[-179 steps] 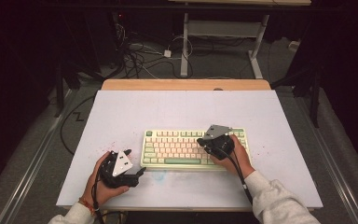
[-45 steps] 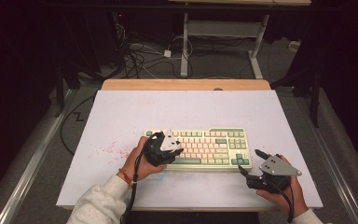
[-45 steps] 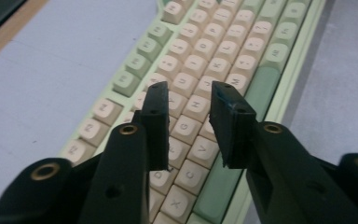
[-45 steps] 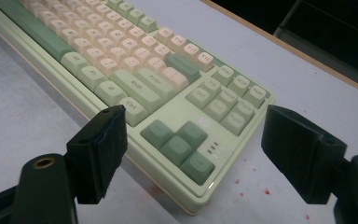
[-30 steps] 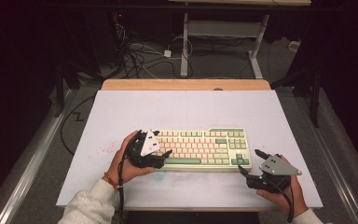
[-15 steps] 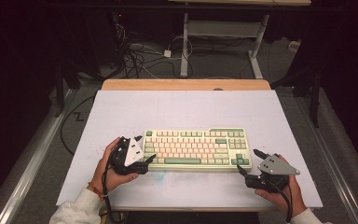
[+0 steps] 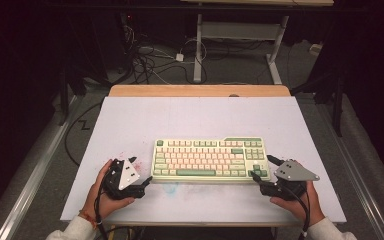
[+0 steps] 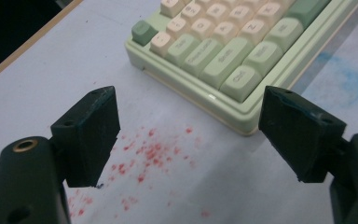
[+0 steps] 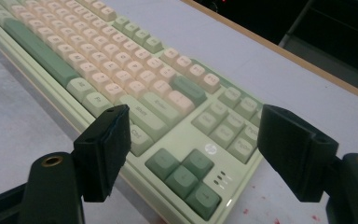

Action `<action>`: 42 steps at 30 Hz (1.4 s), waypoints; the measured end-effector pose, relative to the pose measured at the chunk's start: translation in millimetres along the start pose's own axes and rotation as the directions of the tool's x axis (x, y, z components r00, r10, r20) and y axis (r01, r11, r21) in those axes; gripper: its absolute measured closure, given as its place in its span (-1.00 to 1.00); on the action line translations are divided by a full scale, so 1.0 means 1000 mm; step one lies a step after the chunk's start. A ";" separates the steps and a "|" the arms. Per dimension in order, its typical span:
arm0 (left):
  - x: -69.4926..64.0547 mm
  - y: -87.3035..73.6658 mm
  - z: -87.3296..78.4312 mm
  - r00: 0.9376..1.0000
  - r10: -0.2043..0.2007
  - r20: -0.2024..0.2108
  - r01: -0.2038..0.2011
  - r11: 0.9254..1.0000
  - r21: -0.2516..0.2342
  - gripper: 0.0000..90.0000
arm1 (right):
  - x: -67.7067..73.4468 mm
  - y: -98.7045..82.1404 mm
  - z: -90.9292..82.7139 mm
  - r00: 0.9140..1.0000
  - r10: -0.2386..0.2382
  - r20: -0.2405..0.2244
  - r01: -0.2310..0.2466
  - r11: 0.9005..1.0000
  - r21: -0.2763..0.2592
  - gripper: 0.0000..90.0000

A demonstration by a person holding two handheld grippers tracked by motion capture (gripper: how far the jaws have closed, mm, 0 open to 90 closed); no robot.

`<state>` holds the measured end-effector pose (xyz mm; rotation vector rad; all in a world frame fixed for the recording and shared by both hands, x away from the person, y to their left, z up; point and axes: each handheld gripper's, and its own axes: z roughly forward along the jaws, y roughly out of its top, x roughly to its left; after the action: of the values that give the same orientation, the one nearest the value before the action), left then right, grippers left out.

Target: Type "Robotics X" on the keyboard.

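Green and cream, the keyboard [image 7: 210,159] lies flat near the front of the white table [image 7: 200,117] in the high view. Left gripper [image 7: 145,181] sits just off the keyboard's front left corner, held low in the left hand [image 7: 105,192], its tips pointing at that corner without touching it. Right gripper [image 7: 262,167] sits at the front right corner, held in the right hand [image 7: 295,200], with 1 tip over the corner keys and the other just outside the edge. Red specks [image 7: 130,160] mark the table beside the left gripper.

Left gripper view: the 2 jaws stand spread wide, nothing between them. Ahead and slightly toward the right jaw is the keyboard [image 8: 242,51] corner, apart from both pads. Red specks [image 8: 154,154] lie on the table between the jaws, nearer the left one.

Right gripper view: the jaws stand wide and have just been closing a little. Between and beyond them lies the keyboard [image 9: 135,88] end with its arrow keys [image 9: 182,175]. Neither pad presses on it.
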<state>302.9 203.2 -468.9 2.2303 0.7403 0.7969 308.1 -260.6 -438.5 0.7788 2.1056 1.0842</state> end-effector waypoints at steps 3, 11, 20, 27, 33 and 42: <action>0.003 -0.006 -0.001 0.999 -0.036 0.011 0.036 0.999 -0.004 -0.58 | -0.002 0.005 0.002 1.000 0.002 -0.015 -0.002 1.000 -0.012 -0.35; 0.004 -0.012 0.000 0.998 -0.056 0.013 0.056 0.998 0.014 -0.58 | -0.008 0.017 0.015 0.998 0.029 -0.048 -0.029 1.000 0.009 -0.09; 0.000 -0.011 0.001 0.998 -0.057 0.010 0.057 0.998 0.020 -0.57 | -0.006 0.037 0.038 0.996 0.023 -0.092 -0.020 0.999 0.040 0.38; 0.000 -0.014 -0.004 0.998 -0.069 0.001 0.069 0.997 0.019 -0.57 | 0.007 0.052 0.062 0.988 -0.024 -0.154 0.035 0.997 0.071 0.78; 0.000 -0.016 -0.003 0.997 -0.079 0.011 0.079 0.997 0.023 -0.57 | 0.018 0.062 0.085 0.978 -0.049 -0.204 0.072 0.992 0.107 0.99; -0.001 -0.017 -0.004 0.997 -0.082 0.014 0.082 0.996 0.023 -0.57 | 0.029 0.069 0.111 0.970 -0.065 -0.233 0.102 0.984 0.149 1.00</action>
<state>295.0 214.9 -478.8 2.2084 0.8319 0.7351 388.3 -153.4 -438.2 0.6575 2.4208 1.0091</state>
